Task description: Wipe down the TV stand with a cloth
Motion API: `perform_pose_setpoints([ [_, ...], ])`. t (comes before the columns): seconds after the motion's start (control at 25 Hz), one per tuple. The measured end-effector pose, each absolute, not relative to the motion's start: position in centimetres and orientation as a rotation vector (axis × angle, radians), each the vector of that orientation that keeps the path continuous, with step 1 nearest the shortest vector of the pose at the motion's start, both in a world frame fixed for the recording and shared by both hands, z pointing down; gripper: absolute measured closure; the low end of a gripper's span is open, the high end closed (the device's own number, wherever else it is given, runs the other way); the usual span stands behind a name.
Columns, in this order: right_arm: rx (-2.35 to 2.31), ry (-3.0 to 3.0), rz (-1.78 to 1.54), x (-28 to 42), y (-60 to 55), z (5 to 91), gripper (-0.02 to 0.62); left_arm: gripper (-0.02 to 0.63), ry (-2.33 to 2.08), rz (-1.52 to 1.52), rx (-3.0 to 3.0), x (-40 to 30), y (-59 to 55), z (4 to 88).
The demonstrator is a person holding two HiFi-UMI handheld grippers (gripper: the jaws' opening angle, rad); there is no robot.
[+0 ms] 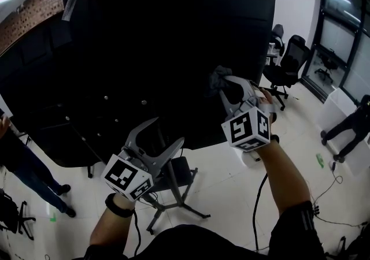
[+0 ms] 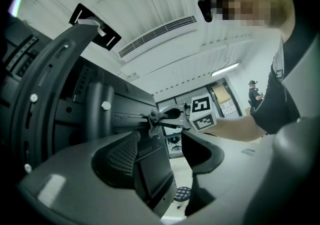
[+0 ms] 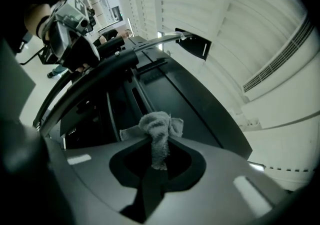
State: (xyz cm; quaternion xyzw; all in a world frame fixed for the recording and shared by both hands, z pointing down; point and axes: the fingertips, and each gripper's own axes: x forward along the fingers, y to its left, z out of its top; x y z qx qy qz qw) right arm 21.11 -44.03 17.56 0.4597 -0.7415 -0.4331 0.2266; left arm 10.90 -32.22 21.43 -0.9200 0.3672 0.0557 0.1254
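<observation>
Your left gripper (image 1: 167, 132) hangs nearest the lens at 7 o'clock in the head view, its jaws spread wide with nothing between them; the left gripper view (image 2: 160, 155) confirms the gap, which frames only dark hardware behind it. At 3 o'clock your right gripper (image 1: 229, 84) reaches forward, jaws pinched on a bunched grey cloth (image 1: 218, 78). The right gripper view (image 3: 157, 145) shows the cloth (image 3: 159, 130) squeezed between the jaws, its crumpled top puffing above them. From the left gripper view the cloth (image 2: 156, 119) sits against a bar on the back of the large black screen (image 1: 144, 51), which fills the head view from 9 to 1 o'clock. Below it, at 6 o'clock, the TV stand (image 1: 173, 192) splays its grey legs across the white floor. Black office chairs (image 1: 292, 59) stand at 2 o'clock, and a crouching person in dark clothes (image 1: 350, 126) is at 4 o'clock.
</observation>
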Motion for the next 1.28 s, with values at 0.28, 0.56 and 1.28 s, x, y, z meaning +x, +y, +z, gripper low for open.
perform_pose_setpoints([
  [0.28, 1.048, -2.208, -1.29, 13.3, -39.1, 19.8, 0.557, 0.305, 1.143, 0.173, -2.675, 9.1, -32.2, 22.4],
  [0.56, 0.886, -2.235, -1.299, 7.2, -39.5, 24.1, 0.557, 0.304, 1.189, 0.156, -2.668, 8.2, -31.8, 23.2],
  [1.28, 1.086, -2.143, -1.171, 17.7, -43.7, 25.3, 0.558, 0.304, 1.084, 0.136, -2.739, 12.6, -33.3, 24.4],
])
